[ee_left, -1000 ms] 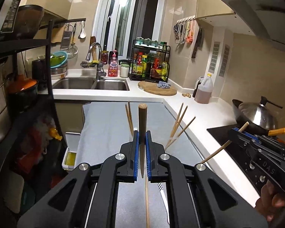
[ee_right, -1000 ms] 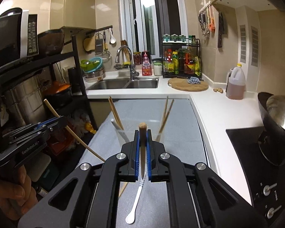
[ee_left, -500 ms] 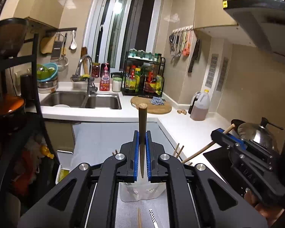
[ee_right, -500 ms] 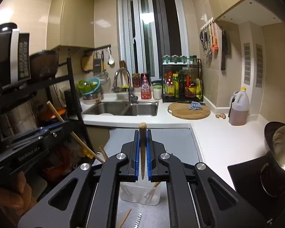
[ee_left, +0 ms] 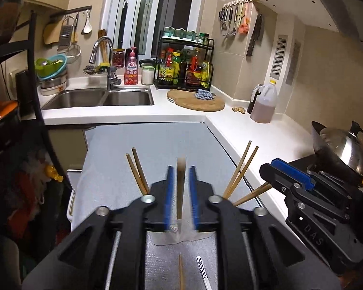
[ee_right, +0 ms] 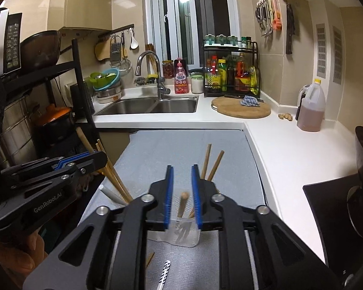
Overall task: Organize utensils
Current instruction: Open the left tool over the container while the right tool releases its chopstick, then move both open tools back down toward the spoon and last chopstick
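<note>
Left wrist view: left gripper (ee_left: 180, 193), jaws just parting, frees an upright chopstick (ee_left: 180, 188) directly above the clear cup (ee_left: 179, 235).

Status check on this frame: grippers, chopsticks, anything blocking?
Both grippers just opened: left gripper, right gripper. Chopstick and chopstick loose between pads, above clear cup. No obstruction.

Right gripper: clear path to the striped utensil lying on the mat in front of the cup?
Probably yes. The striped utensil lies bare on the grey mat, below the right gripper, whose jaws have just been opening around a chopstick over the clear cup.
</note>
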`<state>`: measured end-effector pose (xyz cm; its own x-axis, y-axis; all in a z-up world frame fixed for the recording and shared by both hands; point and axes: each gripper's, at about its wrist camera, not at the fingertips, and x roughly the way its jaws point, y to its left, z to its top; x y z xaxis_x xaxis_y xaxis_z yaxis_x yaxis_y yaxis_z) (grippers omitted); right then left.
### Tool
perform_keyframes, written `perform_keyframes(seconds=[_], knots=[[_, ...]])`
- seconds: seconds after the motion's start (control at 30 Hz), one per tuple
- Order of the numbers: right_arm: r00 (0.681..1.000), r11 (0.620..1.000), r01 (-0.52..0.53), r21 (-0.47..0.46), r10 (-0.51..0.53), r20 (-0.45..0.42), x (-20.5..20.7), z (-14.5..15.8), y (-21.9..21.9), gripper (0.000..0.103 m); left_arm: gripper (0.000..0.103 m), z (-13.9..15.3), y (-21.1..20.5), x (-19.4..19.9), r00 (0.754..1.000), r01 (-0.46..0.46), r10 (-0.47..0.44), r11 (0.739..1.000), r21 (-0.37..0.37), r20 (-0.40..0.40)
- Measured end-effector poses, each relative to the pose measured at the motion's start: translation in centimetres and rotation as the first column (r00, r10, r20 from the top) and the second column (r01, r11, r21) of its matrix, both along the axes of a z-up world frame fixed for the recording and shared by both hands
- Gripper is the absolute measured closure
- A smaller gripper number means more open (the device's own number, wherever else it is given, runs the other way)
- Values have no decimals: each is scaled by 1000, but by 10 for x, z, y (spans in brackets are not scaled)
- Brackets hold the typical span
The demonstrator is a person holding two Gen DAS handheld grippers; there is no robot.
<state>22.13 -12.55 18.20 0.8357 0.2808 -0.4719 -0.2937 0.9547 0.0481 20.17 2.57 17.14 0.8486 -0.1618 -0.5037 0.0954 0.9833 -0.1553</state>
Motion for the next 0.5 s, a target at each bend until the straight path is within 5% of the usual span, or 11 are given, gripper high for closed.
perform_keyframes(seconds=[0.07, 0.5], knots=[[1000, 1000, 5, -2, -5, 17, -6, 6, -3, 77, 68, 6, 2, -8, 1000, -12, 12, 1000, 0, 25], [978, 1000, 21, 21, -25, 207, -103, 31, -31, 75, 68, 31, 0, -97, 988, -22, 21, 1000, 8, 152]])
